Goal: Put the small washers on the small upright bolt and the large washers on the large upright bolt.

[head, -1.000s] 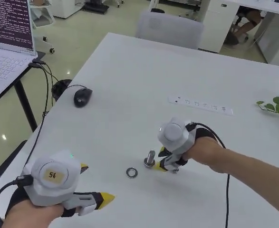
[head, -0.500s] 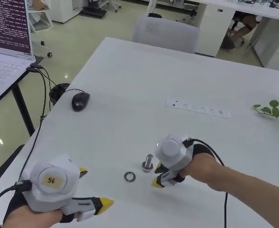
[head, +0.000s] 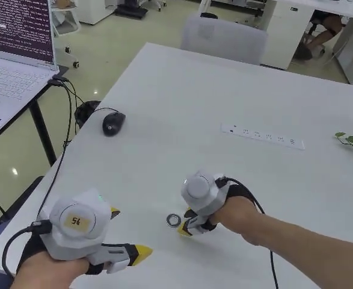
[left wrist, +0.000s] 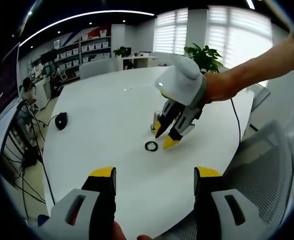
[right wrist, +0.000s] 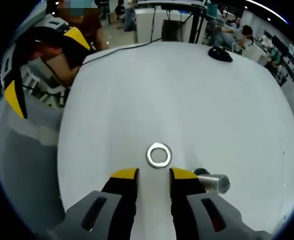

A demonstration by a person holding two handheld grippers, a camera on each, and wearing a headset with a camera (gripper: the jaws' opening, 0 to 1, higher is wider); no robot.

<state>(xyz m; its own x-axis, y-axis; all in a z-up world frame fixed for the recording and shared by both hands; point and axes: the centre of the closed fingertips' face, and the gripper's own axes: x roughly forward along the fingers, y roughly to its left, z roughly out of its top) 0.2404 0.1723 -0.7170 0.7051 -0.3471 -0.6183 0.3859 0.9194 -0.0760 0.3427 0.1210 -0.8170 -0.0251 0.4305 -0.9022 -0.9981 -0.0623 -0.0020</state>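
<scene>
Right gripper [right wrist: 154,176] low over the table [head: 182,102], jaws a little apart and empty, tips just short of a washer [right wrist: 159,155].
The washer lies flat on the white top, clear of both tips. A bolt [right wrist: 215,183] stands upright just beside one jaw, near the washer. Left gripper [left wrist: 155,174] is held well apart from them at the table's near edge, jaws spread wide with nothing between. A mouse [head: 113,123] and a power strip [head: 263,135] lie farther back.
</scene>
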